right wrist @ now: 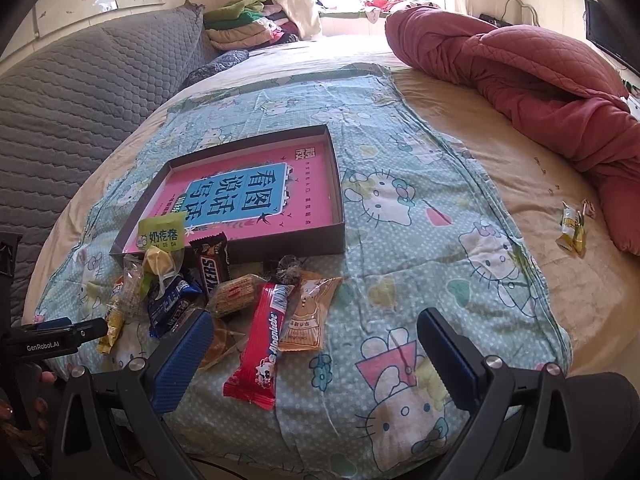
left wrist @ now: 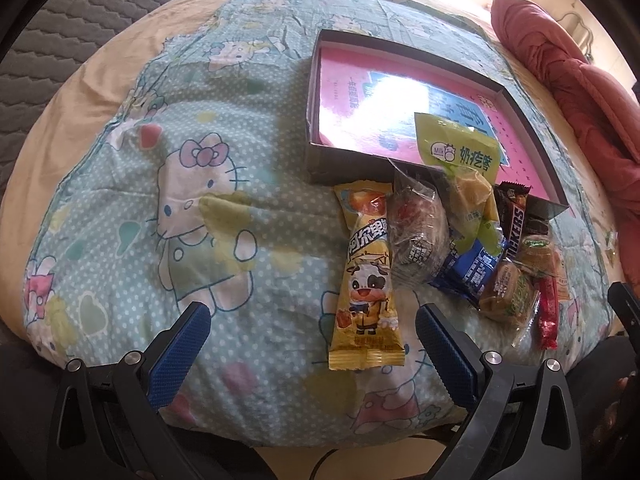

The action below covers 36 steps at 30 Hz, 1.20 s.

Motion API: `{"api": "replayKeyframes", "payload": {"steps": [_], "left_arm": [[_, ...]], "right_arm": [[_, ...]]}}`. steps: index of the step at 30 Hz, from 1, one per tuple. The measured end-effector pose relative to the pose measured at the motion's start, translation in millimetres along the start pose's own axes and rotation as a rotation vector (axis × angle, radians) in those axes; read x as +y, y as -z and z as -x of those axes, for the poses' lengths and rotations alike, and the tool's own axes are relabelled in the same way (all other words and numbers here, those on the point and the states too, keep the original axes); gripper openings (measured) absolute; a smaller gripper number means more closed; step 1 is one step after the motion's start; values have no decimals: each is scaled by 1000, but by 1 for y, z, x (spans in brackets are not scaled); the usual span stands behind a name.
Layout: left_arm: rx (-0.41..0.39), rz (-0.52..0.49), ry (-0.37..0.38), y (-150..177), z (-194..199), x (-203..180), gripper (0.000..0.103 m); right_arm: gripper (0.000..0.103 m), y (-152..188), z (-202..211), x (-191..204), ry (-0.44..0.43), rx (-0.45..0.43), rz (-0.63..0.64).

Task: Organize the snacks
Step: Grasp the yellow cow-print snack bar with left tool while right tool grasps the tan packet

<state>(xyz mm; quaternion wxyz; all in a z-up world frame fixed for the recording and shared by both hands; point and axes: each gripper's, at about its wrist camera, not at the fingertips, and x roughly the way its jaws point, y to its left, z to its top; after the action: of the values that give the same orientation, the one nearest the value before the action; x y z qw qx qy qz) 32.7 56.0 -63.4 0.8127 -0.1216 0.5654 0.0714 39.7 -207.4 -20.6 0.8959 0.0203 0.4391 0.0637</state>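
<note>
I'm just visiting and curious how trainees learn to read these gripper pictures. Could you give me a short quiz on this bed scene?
1. True or false: the left gripper and the right gripper are both open and hold nothing.
2. Which snack lies nearest the right gripper's fingers? A) the red snack bar B) the green milk-snack bag C) the chocolate bar
3. Fill in: the green milk-snack bag leans over the near rim of the ____.

Key
1. True.
2. A.
3. The box, which lies open on the cartoon-cat blanket; the other snacks lie outside it.
</note>
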Motion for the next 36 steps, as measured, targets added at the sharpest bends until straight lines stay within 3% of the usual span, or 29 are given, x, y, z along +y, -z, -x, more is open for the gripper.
{"api": "replayKeyframes", "payload": {"steps": [7,14,17,19,21,24,36], "left_arm": [[3,-78,-60,-3,-13,-9,101],[12,-71,-100,-8,-22,5,95],[10,-44,-81,-12,-24,13,93],[6,-38,-62,-15,-24,17,78],[1,-42,-53,-18,-25,18,77],[-9,-58,-37,-23,-26,16,77],[-5,-177,58,-39,-31,1,52]], "right_arm": [[102,-3,-15,-14,15,33,-32],[100,-2,-37,-19,37,104,-36],[90,-1,-49,-11,48,134,1],[83,0,-57,-6,61,149,30],[68,0,-66,-1,64,165,53],[58,2,-78,4,56,193,75],[39,3,-89,5,23,204,79]]}}
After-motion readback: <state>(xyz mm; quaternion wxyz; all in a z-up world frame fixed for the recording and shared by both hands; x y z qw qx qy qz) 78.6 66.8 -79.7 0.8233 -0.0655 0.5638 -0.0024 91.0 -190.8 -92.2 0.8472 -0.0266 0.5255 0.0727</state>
